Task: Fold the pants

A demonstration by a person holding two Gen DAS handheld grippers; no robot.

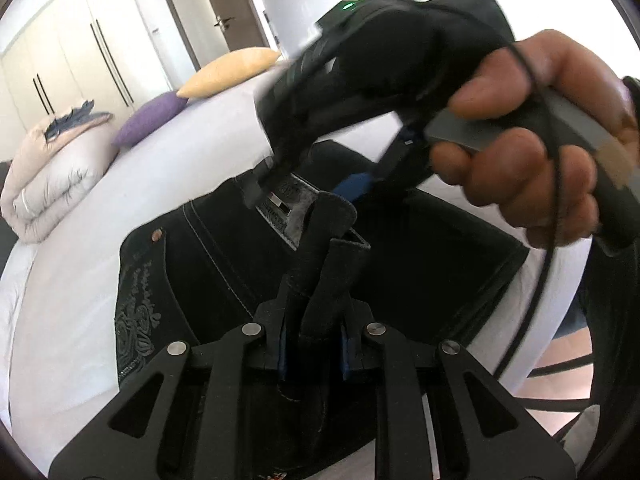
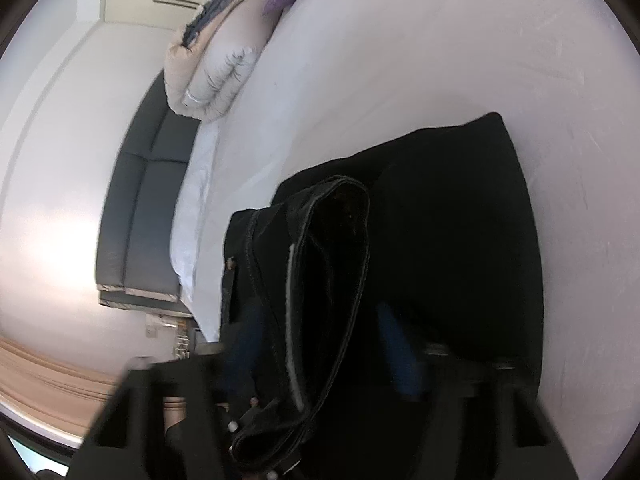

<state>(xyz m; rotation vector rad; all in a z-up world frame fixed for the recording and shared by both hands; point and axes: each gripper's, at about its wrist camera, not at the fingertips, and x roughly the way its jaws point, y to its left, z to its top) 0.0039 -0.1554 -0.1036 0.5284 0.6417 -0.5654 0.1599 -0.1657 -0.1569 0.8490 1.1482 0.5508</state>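
While the left gripper (image 1: 312, 344) sits nearest the left wrist camera, its jaws stand narrow and are clamped on a raised fold of the black pants (image 1: 224, 264). The rest of the pants lies spread on the white bed (image 1: 72, 288), with the waistband label visible just beyond the clamped fold. Above the pants, a hand (image 1: 532, 152) grips the handle of the right gripper (image 1: 260, 188), whose tip points down at the waistband area. In the right wrist view, motion blur covers the right gripper's jaws; pants fabric with a stitched edge runs between the blue pads (image 2: 396, 348), and contact cannot be confirmed. Farther up the bed lie a folded duvet (image 1: 52, 176), a purple pillow (image 1: 150, 118) and a yellow pillow (image 1: 232, 70). A white wardrobe (image 1: 80, 48) and a door (image 1: 212, 8) stand behind.
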